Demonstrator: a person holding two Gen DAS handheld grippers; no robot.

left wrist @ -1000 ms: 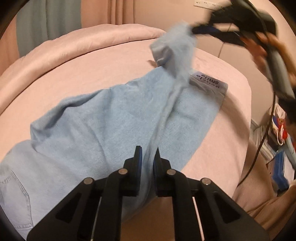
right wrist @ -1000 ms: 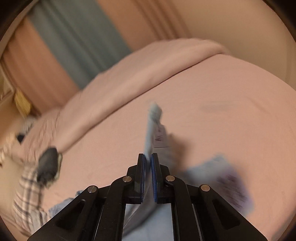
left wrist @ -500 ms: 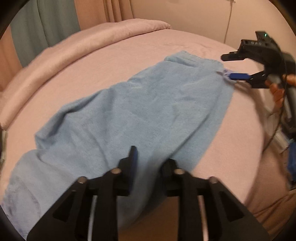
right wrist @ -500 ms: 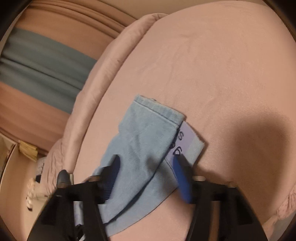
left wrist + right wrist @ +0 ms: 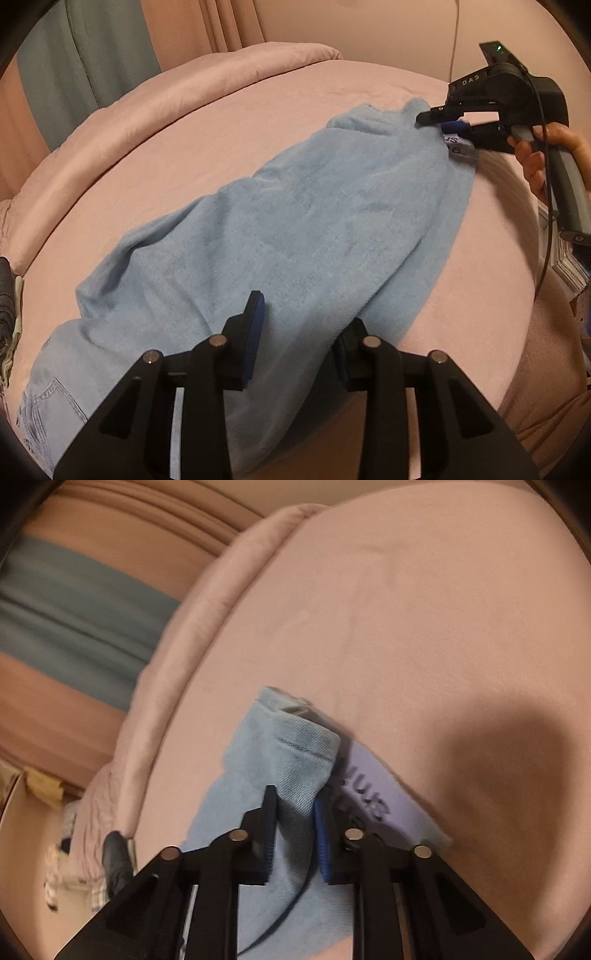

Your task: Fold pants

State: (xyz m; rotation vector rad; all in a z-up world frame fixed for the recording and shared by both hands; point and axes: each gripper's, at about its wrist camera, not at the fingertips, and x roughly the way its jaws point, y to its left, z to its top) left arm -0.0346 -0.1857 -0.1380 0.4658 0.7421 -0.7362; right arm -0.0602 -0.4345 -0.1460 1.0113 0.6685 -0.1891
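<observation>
Where the light-blue pants (image 5: 280,236) lie lengthwise across the pink bed (image 5: 229,122), 2 grippers attend them. Left gripper (image 5: 301,325): fingers parted, straddling a raised fold of cloth near the bed's near edge, not pinching it. Right gripper (image 5: 295,812): jaws just closed, clamped on the bunched hem by the lilac label (image 5: 380,794), toward the far right corner.

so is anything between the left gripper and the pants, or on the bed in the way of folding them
Nothing visible. The left gripper hovers open right over the pants, with only fabric beneath its jaws. The right gripper, whose jaws have just been closing, pinches the far hem. The pink bed around the pants shows nothing else lying on it.
</observation>
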